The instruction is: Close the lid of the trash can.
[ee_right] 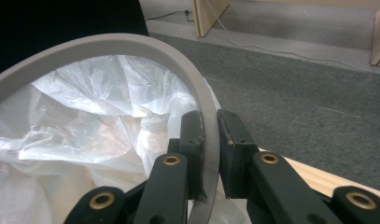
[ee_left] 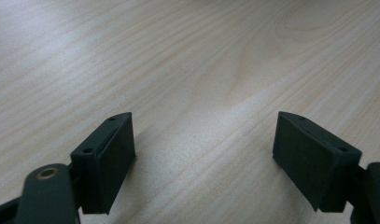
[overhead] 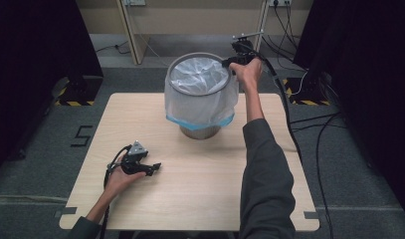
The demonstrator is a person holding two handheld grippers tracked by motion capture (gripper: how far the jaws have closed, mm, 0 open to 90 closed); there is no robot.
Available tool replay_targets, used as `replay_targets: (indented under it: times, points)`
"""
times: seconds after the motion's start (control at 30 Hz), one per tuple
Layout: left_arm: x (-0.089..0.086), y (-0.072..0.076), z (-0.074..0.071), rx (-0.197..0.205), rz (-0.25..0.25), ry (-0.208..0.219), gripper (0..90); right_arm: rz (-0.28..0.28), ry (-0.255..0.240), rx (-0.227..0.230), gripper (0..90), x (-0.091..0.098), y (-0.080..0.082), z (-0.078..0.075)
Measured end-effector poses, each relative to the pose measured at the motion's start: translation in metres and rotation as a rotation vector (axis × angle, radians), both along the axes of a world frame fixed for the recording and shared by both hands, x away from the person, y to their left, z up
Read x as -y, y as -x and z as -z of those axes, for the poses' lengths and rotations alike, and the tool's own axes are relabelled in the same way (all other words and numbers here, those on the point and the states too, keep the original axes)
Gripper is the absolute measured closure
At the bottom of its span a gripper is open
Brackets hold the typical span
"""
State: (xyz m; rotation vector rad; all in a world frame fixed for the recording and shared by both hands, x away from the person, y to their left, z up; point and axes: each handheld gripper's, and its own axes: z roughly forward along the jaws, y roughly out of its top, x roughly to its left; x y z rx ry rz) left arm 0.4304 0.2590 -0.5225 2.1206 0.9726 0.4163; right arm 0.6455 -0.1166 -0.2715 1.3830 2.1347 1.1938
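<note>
Clamping the grey ring at its far right side, the right tongs have one pad inside and one outside, closed narrow on the hoop. That ring sits atop the bin, which stands near the table's far edge, mid-width, with a white bag draped over its rim and down the sides. The left tongs rest wide and empty on bare wood near the left edge. Judging from this, lifting or pressing the ring one-sided could tilt it, snag or drag the thin bag, or tip the unsteadied bin. Cables trail right of the table.
</note>
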Motion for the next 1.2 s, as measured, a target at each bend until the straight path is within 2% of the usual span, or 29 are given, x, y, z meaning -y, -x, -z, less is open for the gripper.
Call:
replay_targets:
  times: [0.23, 0.43, 0.57, 0.7, 0.97, 1.0, 1.03, 1.2]
  points:
    - [0.0000, 0.0000, 0.0000, 0.000, 0.000, 0.000, 20.0, -0.003, 0.030, 0.013, 81.7, -0.0033, 0.0009, 0.0018]
    - [0.0000, 0.0000, 0.0000, 0.000, 0.000, 0.000, 20.0, -0.007, 0.072, -0.001, 80.9, -0.0052, 0.0022, 0.0027]
    - [0.0000, 0.0000, 0.0000, 0.000, 0.000, 0.000, 20.0, -0.001, 0.071, 0.015, 77.0, -0.0044, 0.0029, 0.0028]
    - [0.0000, 0.0000, 0.0000, 0.000, 0.000, 0.000, 20.0, -0.004, 0.065, 0.035, 78.5, -0.0025, 0.0042, 0.0024]
    - [0.0002, 0.0000, 0.0002, 0.001, -0.003, 0.004, 20.0, -0.014, 0.082, 0.029, 81.3, -0.0056, 0.0029, 0.0070]
    - [0.0000, 0.0000, 0.0000, 0.000, 0.000, 0.000, 20.0, -0.015, 0.082, 0.030, 79.9, -0.0054, 0.0029, 0.0065]
    - [-0.0001, 0.0000, 0.0000, 0.000, 0.000, 0.000, 20.0, -0.008, 0.077, 0.033, 74.4, -0.0049, 0.0033, 0.0054]
    - [-0.0002, 0.0003, -0.0001, 0.000, 0.000, 0.002, 20.3, 0.000, 0.066, 0.060, 66.9, 0.0040, 0.0079, -0.0006]
